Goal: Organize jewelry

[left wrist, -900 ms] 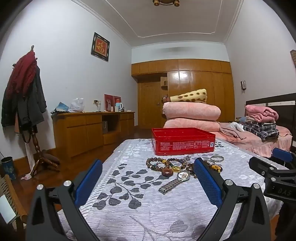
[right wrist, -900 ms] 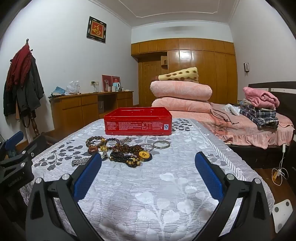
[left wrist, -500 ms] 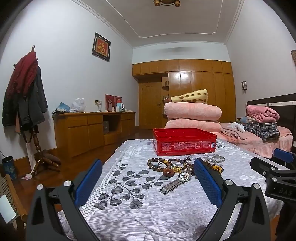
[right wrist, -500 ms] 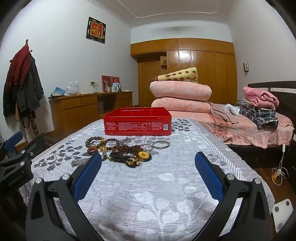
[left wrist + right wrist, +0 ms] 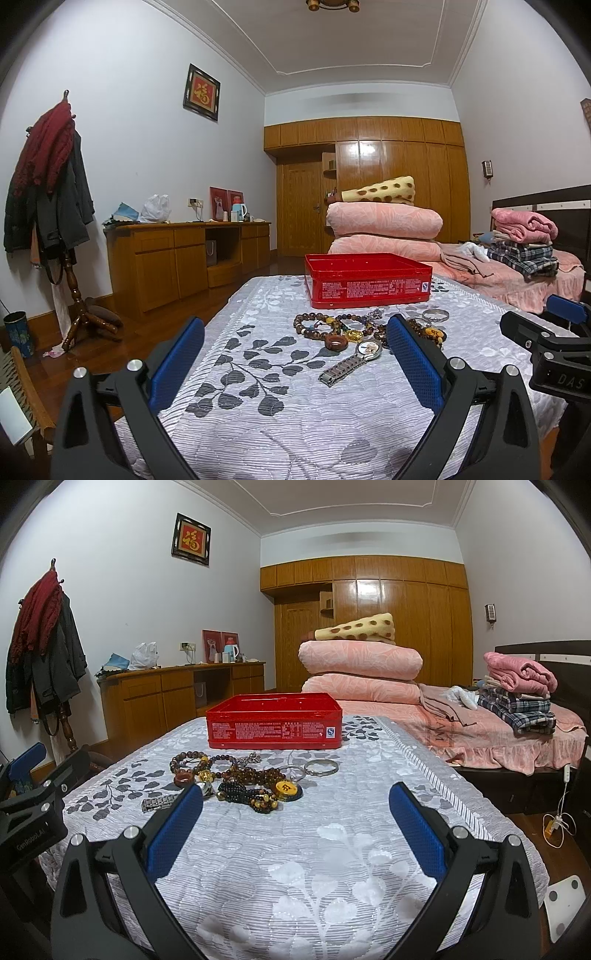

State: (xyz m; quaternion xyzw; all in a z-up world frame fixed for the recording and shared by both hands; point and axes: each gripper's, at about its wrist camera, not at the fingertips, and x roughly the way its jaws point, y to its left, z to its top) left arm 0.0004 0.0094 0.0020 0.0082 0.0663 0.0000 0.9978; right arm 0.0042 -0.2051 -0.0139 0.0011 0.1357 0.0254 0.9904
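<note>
While you are holding both grippers low over the tabletop (image 5: 295,867):
Left gripper (image 5: 295,347): its fingers are standing wide, gripping nothing.
Right gripper (image 5: 295,808): its fingers are gaping wide too, empty.
Jewelry pile (image 5: 243,779): lying just beyond your right fingertips, toward the left one.
Watch (image 5: 351,360): resting between your left fingers, nearer the right one.
Red tin (image 5: 275,722): sitting open beyond the pile.

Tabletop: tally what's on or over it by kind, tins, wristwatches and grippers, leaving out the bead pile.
Red tin: 1
Wristwatch: 1
Grippers: 2, the left gripper and the right gripper, both open and empty
Total: 4
</note>
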